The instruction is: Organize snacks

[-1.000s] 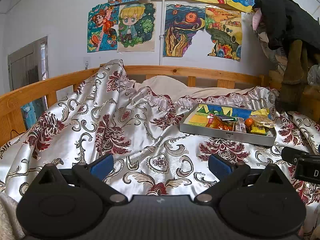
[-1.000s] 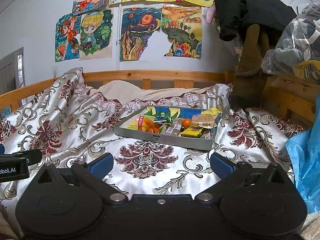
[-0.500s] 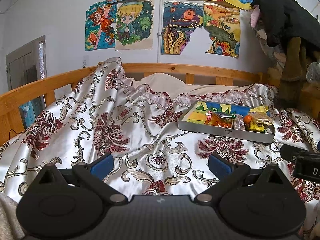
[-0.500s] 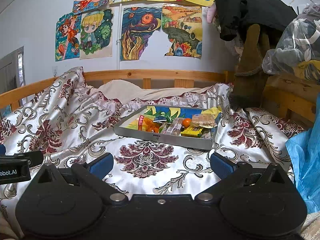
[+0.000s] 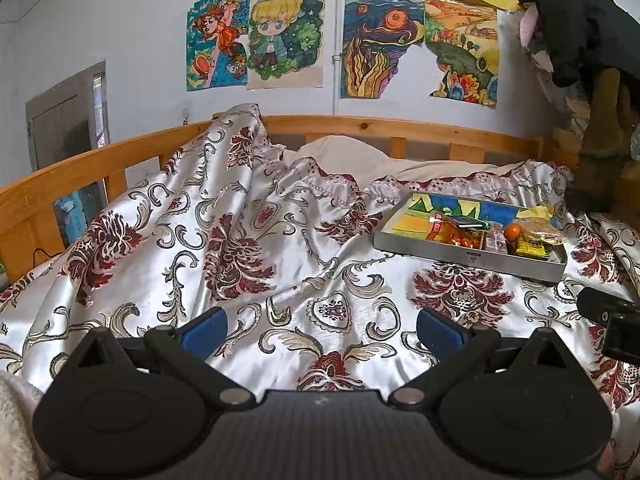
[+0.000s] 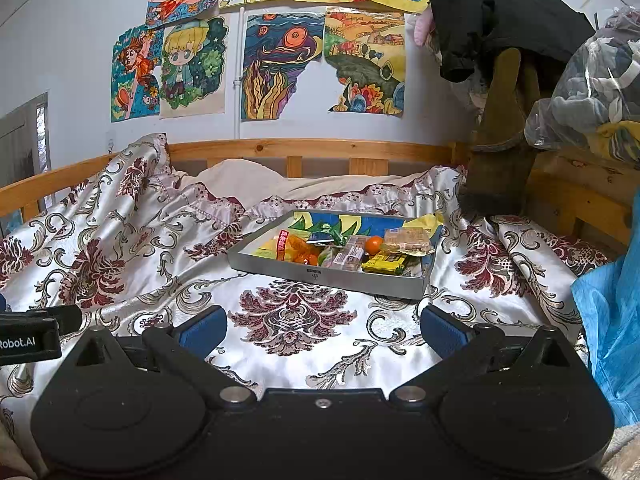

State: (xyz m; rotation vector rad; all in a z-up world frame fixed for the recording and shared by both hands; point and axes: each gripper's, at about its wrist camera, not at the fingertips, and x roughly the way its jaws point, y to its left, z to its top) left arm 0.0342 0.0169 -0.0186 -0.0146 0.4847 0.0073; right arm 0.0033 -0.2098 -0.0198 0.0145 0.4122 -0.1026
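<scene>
Blue-padded left gripper point(image 5: 320, 326) and right gripper point(image 6: 322, 326), jaws wide, above bedspread point(image 6: 296, 316).

A shallow grey metal tray point(image 6: 320, 274) lies on the bedspread's far right, holding jumbled wrapped snacks point(image 6: 384, 262) and a small orange point(image 6: 374, 244).

Ahead of both tongs, the bedspread point(image 6: 304, 312) is glossy satin-like cloth with woven floral relief. The tray point(image 6: 328, 276) ahead of the right gripper point(image 6: 323, 326) has matt grey metal-looking walls; the snack packets point(image 6: 384, 266) inside are shiny plastic film. The bed rail point(image 5: 380, 124) beyond is smooth varnished wood. Both grippers, including the left gripper point(image 5: 320, 330), are matt black plastic with blue pads point(image 5: 204, 326).
</scene>
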